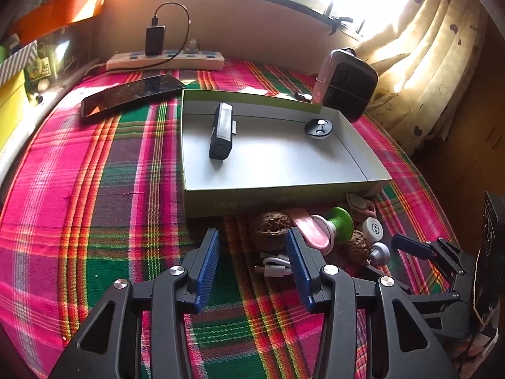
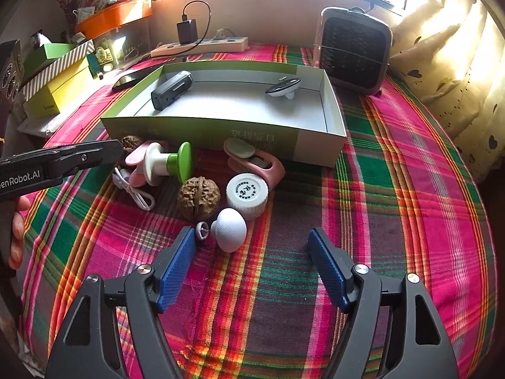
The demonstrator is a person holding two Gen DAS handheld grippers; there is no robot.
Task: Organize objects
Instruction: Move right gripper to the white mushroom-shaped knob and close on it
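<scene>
The left gripper (image 2: pixel 121 148), printed "enRobot.AI", and the right gripper (image 2: pixel 251 246) both gape, holding nothing. An open green box (image 2: pixel 221 132) on the plaid-covered tabletop (image 2: pixel 394 189) holds a black device (image 2: pixel 172 90) and a small disc (image 2: pixel 283 87); walnuts (image 2: pixel 198 197), a white cap (image 2: pixel 246 194) and other trinkets lie just before it

A shallow green box (image 2: pixel 202 131) with a grey inside held a black device (image 2: pixel 172 90) and a round black-and-white gadget (image 2: pixel 283 87). Before its front wall lay two walnuts (image 2: pixel 198 197), a white cap (image 2: pixel 247 194), a white knob (image 2: pixel 228 229), a green-ended stamp (image 2: pixel 170 162) and a white cable (image 2: pixel 134 191)
</scene>
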